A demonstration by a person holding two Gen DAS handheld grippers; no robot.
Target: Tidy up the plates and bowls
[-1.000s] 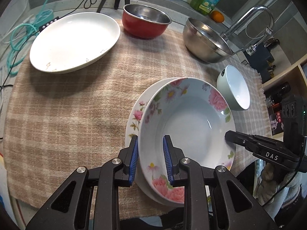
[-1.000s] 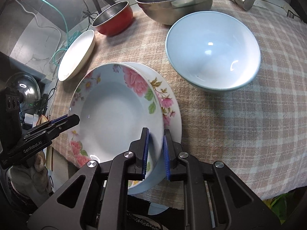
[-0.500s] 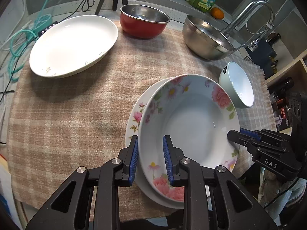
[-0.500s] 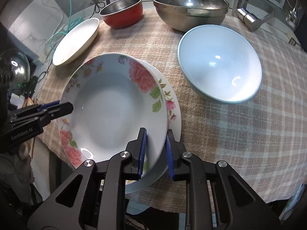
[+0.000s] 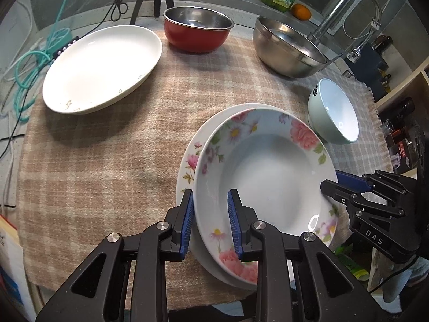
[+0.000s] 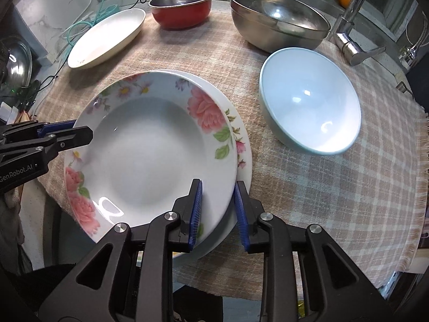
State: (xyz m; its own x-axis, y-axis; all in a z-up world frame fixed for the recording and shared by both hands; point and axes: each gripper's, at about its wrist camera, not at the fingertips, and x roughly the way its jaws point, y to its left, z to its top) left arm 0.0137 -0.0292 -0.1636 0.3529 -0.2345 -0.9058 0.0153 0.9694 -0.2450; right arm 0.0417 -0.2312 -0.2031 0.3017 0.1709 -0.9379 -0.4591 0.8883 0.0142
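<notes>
A floral deep plate (image 5: 268,177) (image 6: 150,155) sits on top of a second floral plate (image 5: 190,158) (image 6: 241,145) near the front edge of the checked cloth. My left gripper (image 5: 210,220) is shut on the top plate's left rim, one finger inside and one outside. My right gripper (image 6: 218,212) is shut on its right rim the same way, and also shows in the left wrist view (image 5: 340,185). The left gripper shows in the right wrist view (image 6: 69,134).
A white oval plate (image 5: 102,67) (image 6: 107,37) lies back left. A red bowl (image 5: 197,29) (image 6: 181,6), a steel bowl (image 5: 287,45) (image 6: 278,18) and a pale blue bowl (image 5: 335,112) (image 6: 308,110) stand behind and right. A tap (image 5: 348,8) rises at the back right.
The floral top plate has come down and levelled over the lower plate, still held by both grippers. Both cameras have risen and look down more steeply.
</notes>
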